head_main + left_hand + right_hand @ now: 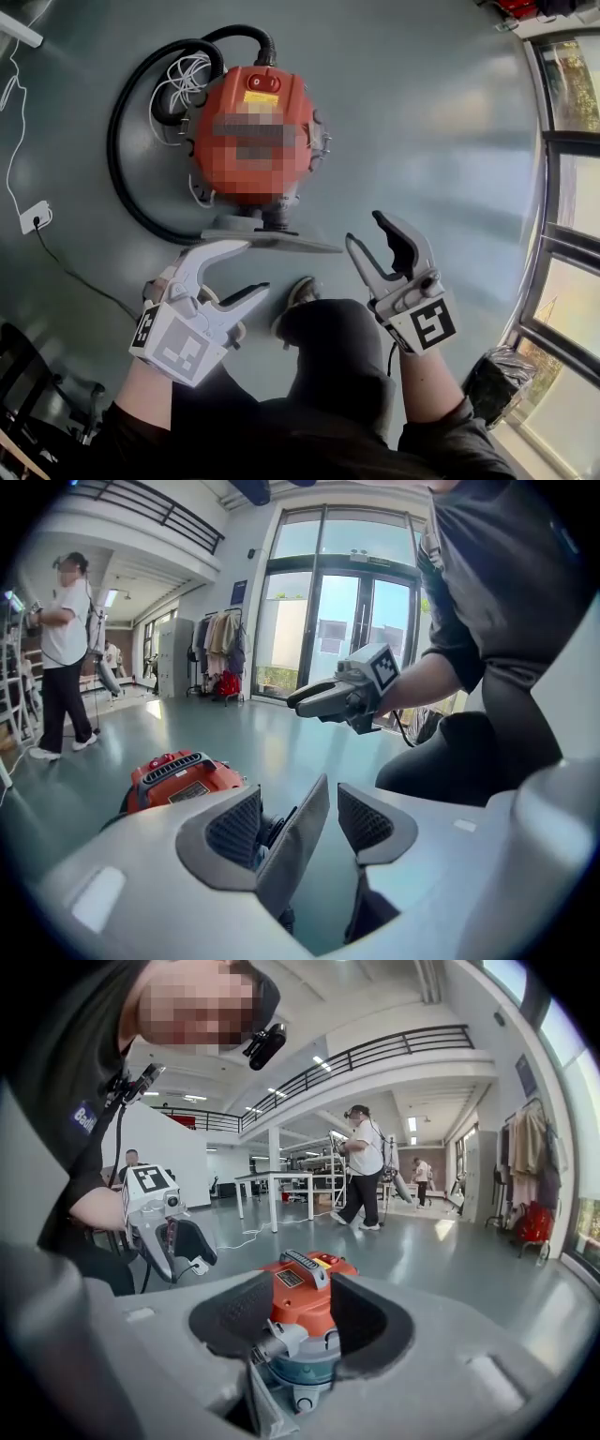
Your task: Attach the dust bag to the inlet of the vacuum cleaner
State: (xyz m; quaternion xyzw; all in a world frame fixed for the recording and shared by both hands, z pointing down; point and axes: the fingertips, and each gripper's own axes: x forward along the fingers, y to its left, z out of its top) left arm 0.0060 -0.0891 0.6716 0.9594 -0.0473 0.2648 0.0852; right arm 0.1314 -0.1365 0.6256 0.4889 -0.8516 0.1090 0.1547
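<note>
The red vacuum cleaner [253,122] stands on the grey floor with its black hose [122,141] looped round its left side. The flat grey dust bag [281,243] lies level in front of the vacuum's base. My left gripper [251,267] is at the bag's left end. In the left gripper view the bag [291,855] runs edge-on between the jaws of the left gripper [302,819], with a gap to the right pad; this gripper is open. My right gripper [367,234] hovers open and empty to the right of the bag. In the right gripper view the vacuum [305,1288] shows between the open jaws.
A white cord [183,80] lies coiled by the hose, and a floor socket [36,217] sits at the far left. My knee [328,328] and shoe [298,298] are between the grippers. Window frames [562,187] line the right. A person [61,658] walks in the background near tables [272,1194].
</note>
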